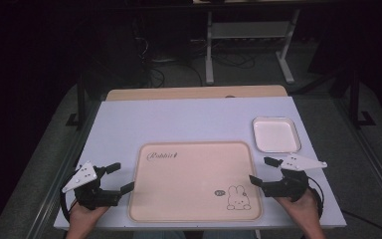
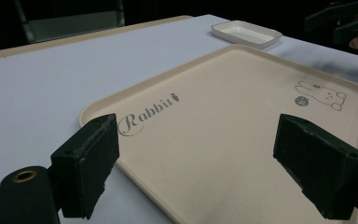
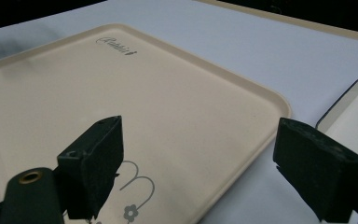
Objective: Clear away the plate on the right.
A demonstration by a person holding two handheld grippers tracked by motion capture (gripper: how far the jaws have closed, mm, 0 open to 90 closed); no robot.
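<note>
High view: beige tray [image 1: 194, 179] lies on the white table top [image 1: 129, 124], near the front edge, between the two grippers. Left gripper [image 1: 119, 178] just off the tray's left edge, jaws wide apart, nothing between them. Right gripper [image 1: 262, 171] at the tray's right edge, jaws also spread wide, empty. Small white square dish [image 1: 276, 134] sits beyond the tray's right far corner, close to it but apart.

Left gripper view adds detail: the "Rabbit" script [image 2: 149, 114] printed near one corner and the rabbit drawing [image 2: 320, 95] at the opposite one, raised rim all round; the right gripper with a bit of the hand shows far off at top right [image 2: 340, 23]. Right gripper view: tray rim close up, the dish edge [image 3: 349, 100] beside it, part of the rabbit print [image 3: 137, 196] between the jaws.

Tray surface plain, matte, bare.
</note>
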